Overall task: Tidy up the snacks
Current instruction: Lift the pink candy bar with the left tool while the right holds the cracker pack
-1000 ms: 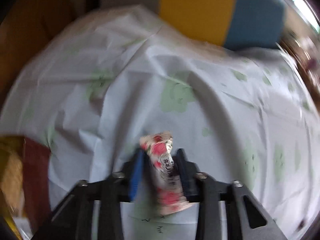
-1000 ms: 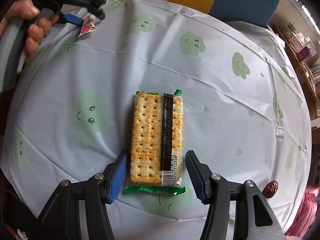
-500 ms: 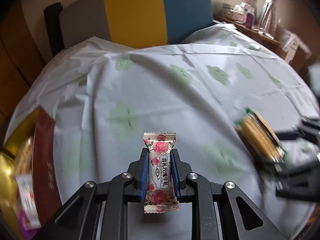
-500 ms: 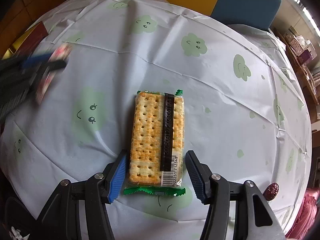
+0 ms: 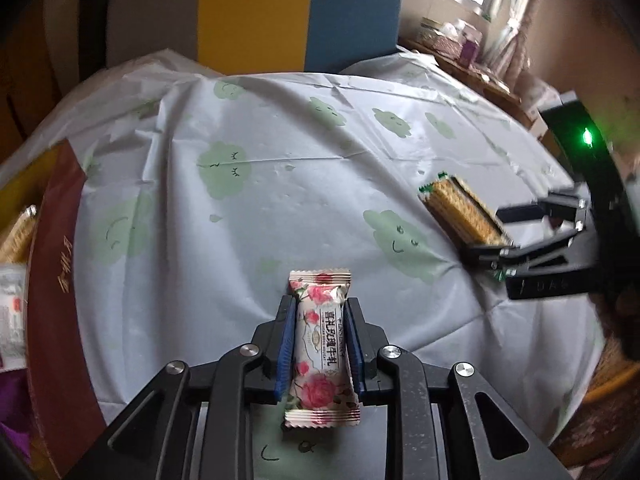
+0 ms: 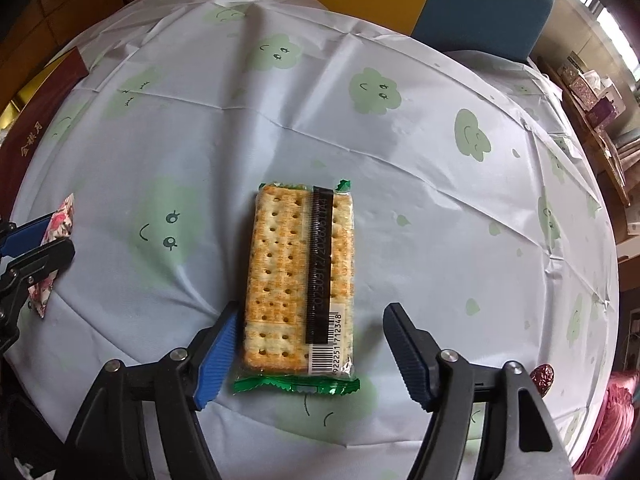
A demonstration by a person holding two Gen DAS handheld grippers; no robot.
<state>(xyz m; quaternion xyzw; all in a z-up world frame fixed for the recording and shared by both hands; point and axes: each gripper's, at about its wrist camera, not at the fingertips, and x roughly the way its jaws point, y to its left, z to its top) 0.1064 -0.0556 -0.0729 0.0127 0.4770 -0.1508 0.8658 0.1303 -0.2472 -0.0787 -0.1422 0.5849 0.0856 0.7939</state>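
My left gripper (image 5: 320, 312) is shut on a rose-printed candy (image 5: 322, 344) and holds it above the tablecloth. In the right wrist view that candy (image 6: 56, 228) shows at the far left between the left gripper's jaws. A clear pack of crackers (image 6: 300, 280) with green ends lies flat on the table. My right gripper (image 6: 308, 328) is open, its jaws on either side of the pack's near end, the left pad touching it. The pack (image 5: 460, 212) and right gripper also show at the right of the left wrist view.
A dark red box (image 5: 56, 280) with snacks inside sits at the table's left edge; it shows in the right wrist view too (image 6: 36, 112). A small dark red candy (image 6: 543, 376) lies near the right edge. A yellow and blue chair (image 5: 288, 16) stands behind the table.
My left gripper has swung toward the near left of the table with the candy, now facing across it. The right gripper and the cracker pack have stayed put.
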